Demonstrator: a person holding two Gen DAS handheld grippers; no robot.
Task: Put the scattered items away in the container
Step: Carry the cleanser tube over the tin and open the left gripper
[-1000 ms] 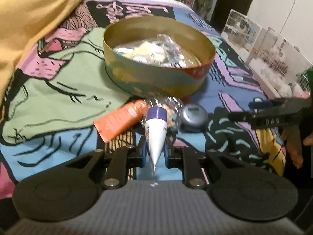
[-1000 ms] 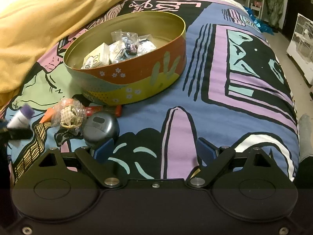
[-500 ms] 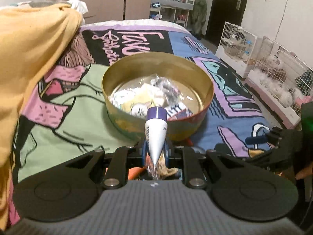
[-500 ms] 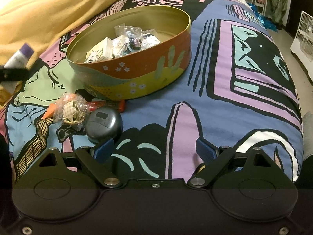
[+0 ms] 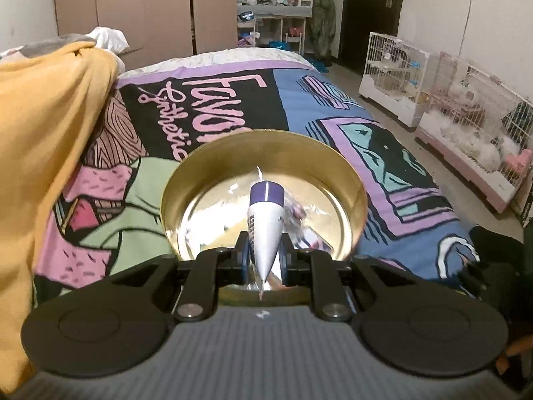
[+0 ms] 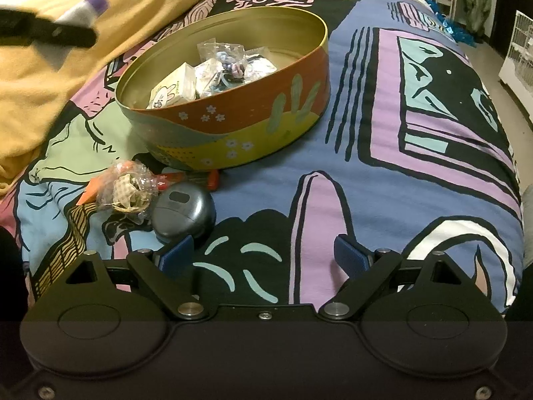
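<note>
The left gripper pinches a light, soft tube mid-body above the tin — squeezable, likely slippery — while the right gripper gapes wide, empty.

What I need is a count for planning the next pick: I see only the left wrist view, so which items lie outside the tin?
Observer: Three, on the bedspread beside the tin: a grey round case, a clear bag and an orange tube.
Operator: Is the right gripper on any?
Observer: No. The right gripper is open and holds nothing; one finger is close beside the case.
Operator: Are they separate?
Observer: No. The bag lies over the orange tube and against the case.
</note>
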